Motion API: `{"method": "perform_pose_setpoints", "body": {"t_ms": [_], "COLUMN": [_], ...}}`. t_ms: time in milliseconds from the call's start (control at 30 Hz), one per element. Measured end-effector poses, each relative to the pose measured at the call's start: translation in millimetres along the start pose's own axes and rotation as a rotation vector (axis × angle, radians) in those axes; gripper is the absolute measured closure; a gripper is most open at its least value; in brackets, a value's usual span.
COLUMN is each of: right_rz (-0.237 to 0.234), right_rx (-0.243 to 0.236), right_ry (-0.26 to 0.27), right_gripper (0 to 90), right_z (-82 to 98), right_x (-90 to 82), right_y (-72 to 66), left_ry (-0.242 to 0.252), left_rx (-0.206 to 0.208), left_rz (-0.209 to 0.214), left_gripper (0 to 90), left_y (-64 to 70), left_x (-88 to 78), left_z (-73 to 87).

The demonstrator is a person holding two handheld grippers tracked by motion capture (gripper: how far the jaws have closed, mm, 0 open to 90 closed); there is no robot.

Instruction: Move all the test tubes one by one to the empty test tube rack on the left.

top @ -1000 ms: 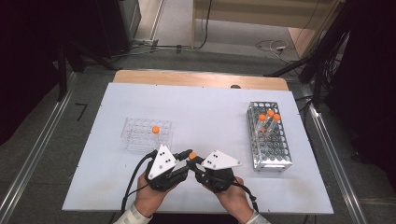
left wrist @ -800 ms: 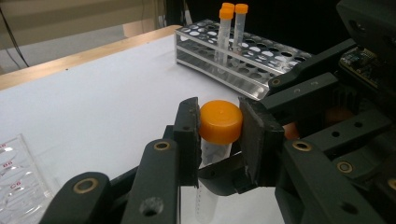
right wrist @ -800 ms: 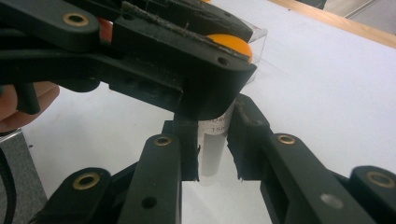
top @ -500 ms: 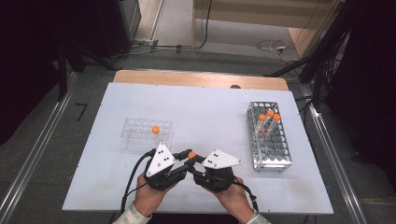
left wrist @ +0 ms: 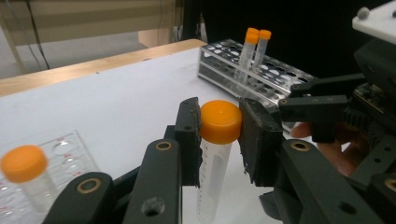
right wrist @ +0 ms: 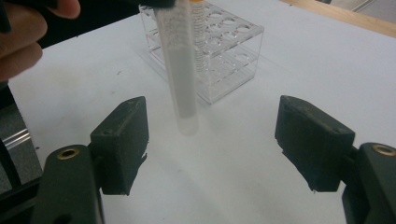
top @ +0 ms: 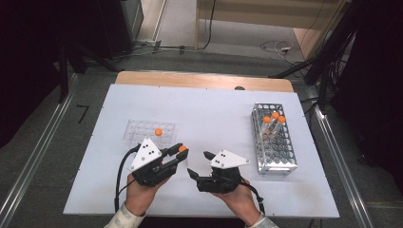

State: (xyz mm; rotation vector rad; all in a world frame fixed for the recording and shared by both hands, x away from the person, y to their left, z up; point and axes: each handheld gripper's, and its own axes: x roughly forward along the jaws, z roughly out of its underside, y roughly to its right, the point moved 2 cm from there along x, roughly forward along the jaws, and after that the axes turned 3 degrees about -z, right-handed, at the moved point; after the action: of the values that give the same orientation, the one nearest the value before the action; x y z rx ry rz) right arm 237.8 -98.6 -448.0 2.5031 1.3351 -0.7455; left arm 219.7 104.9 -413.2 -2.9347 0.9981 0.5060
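Observation:
My left gripper (top: 179,153) is shut on a clear tube by its orange cap (left wrist: 219,121); the tube (left wrist: 212,172) hangs upright above the white table (top: 214,114). In the left gripper view the pads (left wrist: 189,135) press on both sides of the cap. My right gripper (top: 198,163) sits just right of it, and its jaws have just been opening. They stand wide apart, with the tube's lower end (right wrist: 183,93) hanging ahead of them untouched. A clear plastic rack (top: 142,129) behind the left gripper holds one orange-capped tube (top: 158,132).
A metal wire rack (top: 278,147) stands at the right of the table with three orange-capped tubes (top: 274,118) at its far end. The table's wooden far edge (top: 204,80) runs behind. A person's hands hold both grippers near the front edge.
The right gripper's jaws have opened off the tube. The left gripper has moved a little left and up with the tube, away from the right gripper.

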Motion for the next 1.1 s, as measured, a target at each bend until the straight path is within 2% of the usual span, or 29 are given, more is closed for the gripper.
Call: {"method": "perform_pose_setpoints", "body": {"t_ms": [233, 400, 567, 733, 1100], "right_rz": [0.010, 0.014, 0.021, 0.024, 0.031], "right_rx": [0.005, 0.010, 0.013, 0.010, 0.015], "right_ry": [0.004, 0.004, -0.001, 0.002, 0.014], "right_gripper": [24.4, 24.4, 24.4, 24.5, 24.7], "right_z": [0.2, 0.6, 1.3, 1.5, 1.6], "right_x": [-2.2, -3.0, -3.0, -3.7, -8.5], "right_y": [2.5, 3.5, 4.3, 4.4, 6.6], "left_ry": [0.019, 0.036, 0.043, 0.054, 0.046], "left_rx": [-0.030, -0.039, -0.031, -0.046, -0.017], "left_rz": [-0.048, -0.105, -0.166, -0.190, -0.277], "left_gripper": [70.5, 70.5, 70.5, 70.5, 70.5], "left_y": [-20.0, -34.0, -45.7, -55.1, -67.9], "left_x": [-15.5, -26.1, -35.4, -38.2, -32.6], "left_z": [-8.2, -12.5, -15.2, -15.9, -17.6]}}
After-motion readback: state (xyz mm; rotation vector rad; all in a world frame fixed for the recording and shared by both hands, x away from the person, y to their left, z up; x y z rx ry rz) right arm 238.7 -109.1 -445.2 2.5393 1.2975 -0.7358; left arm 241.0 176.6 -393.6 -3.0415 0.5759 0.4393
